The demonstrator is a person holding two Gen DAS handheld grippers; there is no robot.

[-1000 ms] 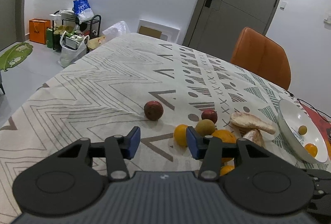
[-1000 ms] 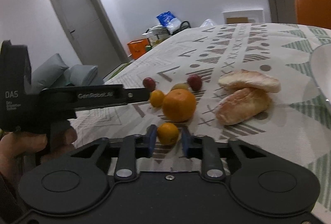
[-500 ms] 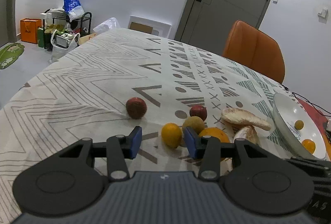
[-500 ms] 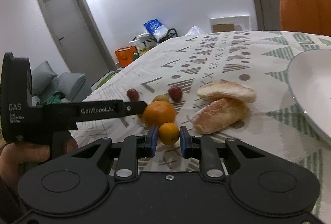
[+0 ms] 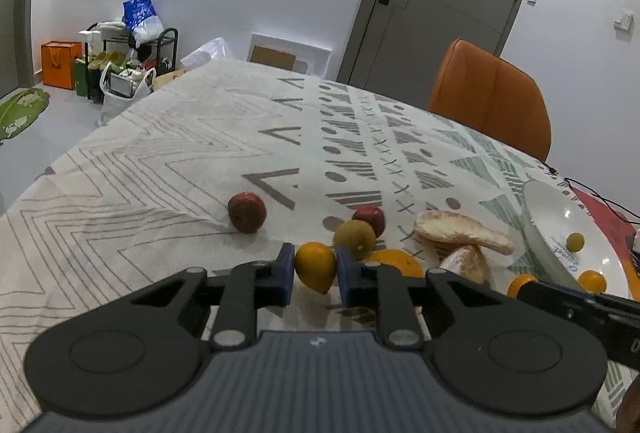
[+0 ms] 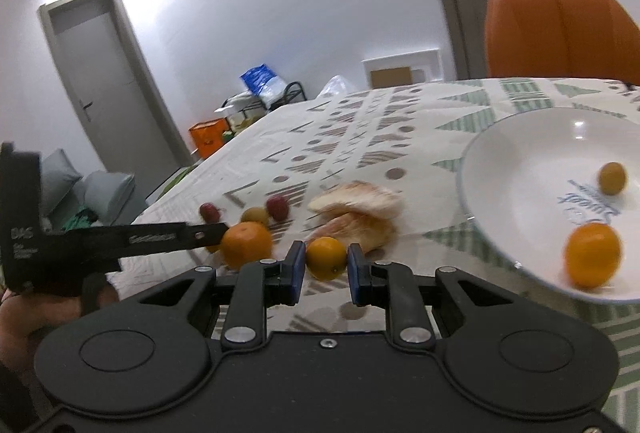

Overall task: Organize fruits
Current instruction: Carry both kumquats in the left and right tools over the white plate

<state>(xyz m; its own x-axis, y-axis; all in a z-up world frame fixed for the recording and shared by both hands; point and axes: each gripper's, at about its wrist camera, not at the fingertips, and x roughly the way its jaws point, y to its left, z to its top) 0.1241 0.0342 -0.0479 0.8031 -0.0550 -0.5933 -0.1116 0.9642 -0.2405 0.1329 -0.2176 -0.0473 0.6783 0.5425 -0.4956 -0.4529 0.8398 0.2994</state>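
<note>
Right wrist view: white bowl (image 6: 480,169) holds two fruits; both jaws grip small oranges.

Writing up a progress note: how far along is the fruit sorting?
Early. The white bowl holds two fruits. The right gripper carries a small orange; the left gripper has clamped another orange. A big orange, a greenish fruit and two red fruits remain on the tablecloth.
</note>
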